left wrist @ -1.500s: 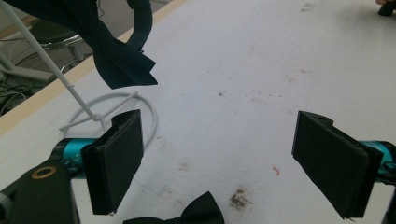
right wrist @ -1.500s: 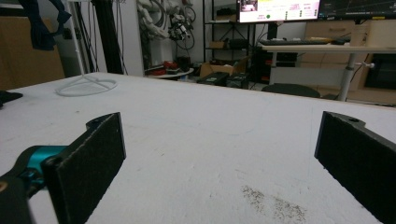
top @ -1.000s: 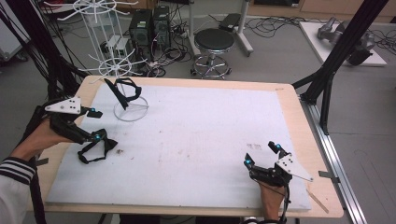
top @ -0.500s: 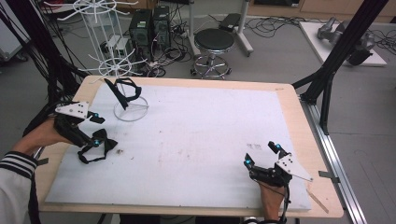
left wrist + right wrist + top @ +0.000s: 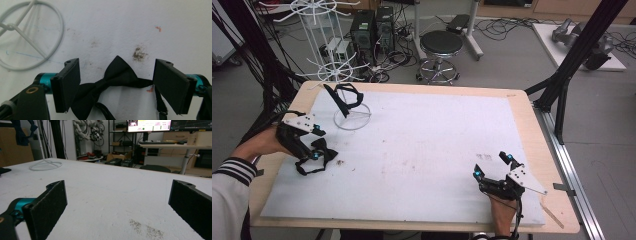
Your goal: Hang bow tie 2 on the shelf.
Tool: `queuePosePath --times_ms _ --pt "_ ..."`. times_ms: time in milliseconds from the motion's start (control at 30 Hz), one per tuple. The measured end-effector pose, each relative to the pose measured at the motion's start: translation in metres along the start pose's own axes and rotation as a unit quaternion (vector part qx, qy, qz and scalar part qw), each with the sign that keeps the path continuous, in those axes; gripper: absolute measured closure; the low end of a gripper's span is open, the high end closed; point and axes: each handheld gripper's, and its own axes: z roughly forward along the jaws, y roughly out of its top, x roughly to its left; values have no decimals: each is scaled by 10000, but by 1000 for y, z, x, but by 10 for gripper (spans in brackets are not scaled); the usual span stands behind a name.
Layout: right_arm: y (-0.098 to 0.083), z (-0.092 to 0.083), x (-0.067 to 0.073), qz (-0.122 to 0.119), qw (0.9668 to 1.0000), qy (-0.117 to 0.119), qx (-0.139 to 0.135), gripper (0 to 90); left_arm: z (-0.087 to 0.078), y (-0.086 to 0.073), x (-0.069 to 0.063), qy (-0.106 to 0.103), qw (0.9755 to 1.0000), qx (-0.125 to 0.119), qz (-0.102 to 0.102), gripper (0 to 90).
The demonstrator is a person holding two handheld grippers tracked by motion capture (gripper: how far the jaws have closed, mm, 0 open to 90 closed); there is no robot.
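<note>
left gripper [image 5: 312,150]: at the table's left side, held low over the black bow tie [image 5: 113,80]; jaws spread wide and just closing in a bit, the tie lies between them, pads not pressing it yet
bow tie: flat on the white mat [image 5: 427,150], near the left edge; the left gripper view shows one wing pointing up between the jaws, the knot about mid-gap, the other wing running under the view's left jaw; thin strap trails off toward the bottom of that view
bow tie in high view [image 5: 314,160]: partly covered by the gripper, strap loop sticking out on the near side
right gripper [image 5: 494,172]: near the table's front right, resting low over the mat, well apart from the tie; jaws released, wide open, nothing between them but bare mat
right hand [image 5: 502,215]: comes in from the bottom edge, gripping the tool
left hand [image 5: 262,145]: comes in from the left, striped sleeve cuff at the bottom corner
wire stand [image 5: 352,117]: white ring base on the mat beyond the left gripper, a second black strap item [image 5: 344,95] hanging on it
mat marks: dirty smudge [image 5: 138,53] just beyond the tie
table [image 5: 532,130]: wooden rim around the mat
</note>
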Motion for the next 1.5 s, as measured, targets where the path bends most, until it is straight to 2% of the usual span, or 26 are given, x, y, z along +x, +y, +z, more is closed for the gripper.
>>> queuePosePath --times_ms 133,200,433,600,867,1000,1100,1300,1333,1500 --pt "0 0 0 -1 10000 2 2 11 4 -1 3 -5 9998 161 88 248" --pt "0 0 0 -4 10000 -3 -1 11 8 -3 5 3 9994 328 107 260" --pt "0 0 0 -7 10000 -2 2 11 17 -8 8 105 9978 645 91 274" --pt "0 0 0 -5 10000 -3 3 11 22 -10 11 95 9967 804 110 304" --pt "0 0 0 4 10000 -7 3 11 25 -15 13 133 9956 919 102 359" --pt "0 0 0 0 10000 -10 2 11 27 -12 12 134 9944 992 341 367" --pt "0 0 0 -5 10000 -4 3 11 28 -12 13 130 9930 1101 401 381" --pt "0 0 0 0 10000 -11 -1 11 29 -13 12 95 9931 1093 422 416" --pt "0 0 0 4 10000 -15 2 11 30 -13 12 100 9927 1099 497 419" --pt "0 0 0 7 10000 -14 2 11 29 -10 10 71 9920 1102 608 432"
